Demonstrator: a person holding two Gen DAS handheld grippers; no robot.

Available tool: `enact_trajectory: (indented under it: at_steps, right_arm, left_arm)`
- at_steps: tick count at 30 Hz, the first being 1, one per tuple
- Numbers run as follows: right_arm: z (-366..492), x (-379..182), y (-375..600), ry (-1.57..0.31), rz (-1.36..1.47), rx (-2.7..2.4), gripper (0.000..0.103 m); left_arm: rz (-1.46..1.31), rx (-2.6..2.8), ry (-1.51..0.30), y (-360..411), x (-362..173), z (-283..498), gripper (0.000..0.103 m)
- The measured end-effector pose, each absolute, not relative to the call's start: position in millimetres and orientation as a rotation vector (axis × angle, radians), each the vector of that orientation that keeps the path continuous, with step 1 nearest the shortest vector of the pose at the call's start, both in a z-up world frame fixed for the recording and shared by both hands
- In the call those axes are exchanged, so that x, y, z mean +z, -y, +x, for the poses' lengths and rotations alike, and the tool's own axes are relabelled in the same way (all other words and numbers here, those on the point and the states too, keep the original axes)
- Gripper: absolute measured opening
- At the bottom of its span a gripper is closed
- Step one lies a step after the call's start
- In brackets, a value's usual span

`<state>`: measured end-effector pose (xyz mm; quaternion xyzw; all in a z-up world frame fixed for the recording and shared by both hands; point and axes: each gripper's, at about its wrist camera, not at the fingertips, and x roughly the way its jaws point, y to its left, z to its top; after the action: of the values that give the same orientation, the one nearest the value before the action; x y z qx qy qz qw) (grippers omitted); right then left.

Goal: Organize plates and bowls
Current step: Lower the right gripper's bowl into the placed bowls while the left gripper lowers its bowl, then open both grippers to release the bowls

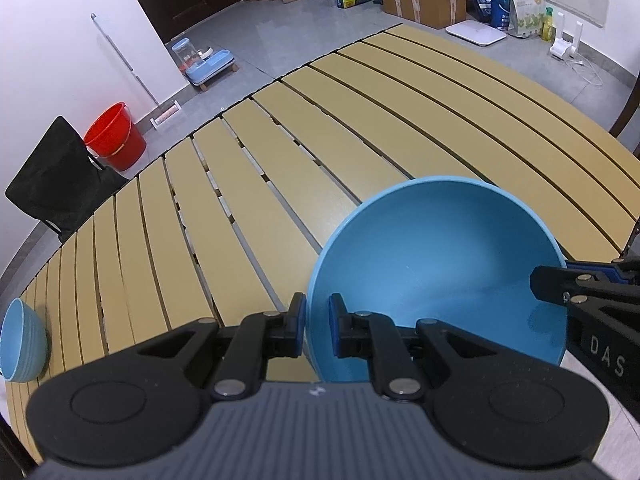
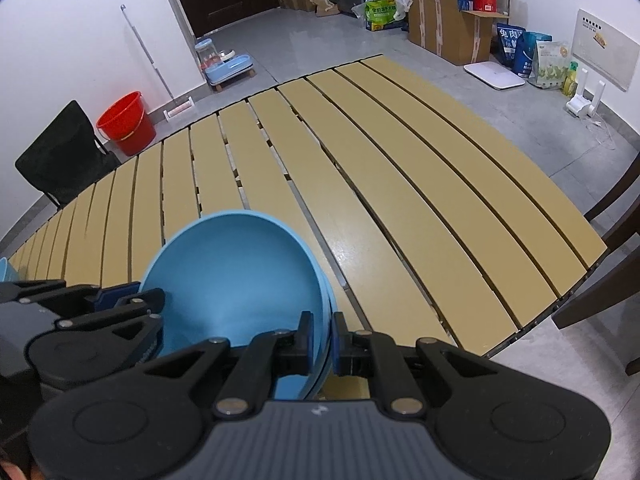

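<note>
A tan slatted worktop (image 1: pixel 280 184) with dark gaps between its boards stretches ahead of the left gripper (image 1: pixel 317 320). Far to that gripper's left, a ribbed blue bowl (image 1: pixel 22 340) rests on the slats.

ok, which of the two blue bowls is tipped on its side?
The small ribbed blue bowl at the table's left edge; the large blue bowl is gripped at its rim.

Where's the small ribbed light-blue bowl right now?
In the left wrist view, the small ribbed light-blue bowl lies on its side at the far-left edge of the slatted yellow table, below the black chair.
</note>
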<state>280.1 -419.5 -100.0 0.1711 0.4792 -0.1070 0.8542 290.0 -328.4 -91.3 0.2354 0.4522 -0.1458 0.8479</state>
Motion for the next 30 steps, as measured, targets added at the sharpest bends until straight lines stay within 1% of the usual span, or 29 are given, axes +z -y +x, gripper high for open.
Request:
enact_trajectory:
  at_steps: [11, 13, 15, 17, 19, 22, 23, 24, 25, 26, 27, 28, 29, 30]
  right_arm:
    - [281, -102, 411, -1.011, 0.345, -0.227, 0.008]
    - [281, -102, 413, -1.012, 0.351, -0.224, 0.01]
    - [280, -101, 415, -1.01, 0.356, -0.218, 0.013]
    - [280, -98, 416, -1.001, 0.356, -0.214, 0.014]
    - [278, -95, 416, -0.986, 0.357, -0.208, 0.022]
    - [276, -89, 413, -0.97, 0.344, -0.206, 0.028]
    - [275, -87, 413, -0.965, 0.343, -0.205, 0.03]
    - [274, -85, 413, -0.96, 0.342, -0.204, 0.035]
    - [273, -83, 413, -0.956, 0.34, -0.203, 0.04]
    - [272, -81, 413, -0.952, 0.339, -0.204, 0.043]
    - [272, -79, 414, -0.948, 0.338, -0.205, 0.047]
    - [270, -76, 414, -0.945, 0.336, -0.204, 0.054]
    - [270, -74, 413, -0.943, 0.336, -0.204, 0.058]
    - [269, -72, 411, -0.939, 0.333, -0.202, 0.069]
  left_arm:
    - [0.485, -0.313, -0.964, 326, -95, 292, 0.014]
    - [0.478, -0.318, -0.961, 325, -94, 291, 0.015]
    - [0.472, -0.331, -0.959, 323, -91, 292, 0.021]
    - [0.463, -0.337, -0.95, 321, -87, 291, 0.035]
    - [0.452, -0.332, -0.941, 318, -84, 290, 0.043]
    - [0.423, -0.331, -0.94, 312, -76, 290, 0.051]
    - [0.413, -0.334, -0.935, 310, -73, 289, 0.056]
    - [0.404, -0.334, -0.926, 306, -69, 289, 0.059]
    - [0.397, -0.333, -0.915, 304, -64, 289, 0.066]
    - [0.39, -0.33, -0.903, 300, -60, 289, 0.071]
    - [0.383, -0.329, -0.894, 297, -57, 288, 0.073]
    - [0.375, -0.324, -0.887, 292, -53, 289, 0.077]
    - [0.366, -0.318, -0.882, 288, -50, 289, 0.084]
    - [0.355, -0.313, -0.875, 283, -47, 290, 0.088]
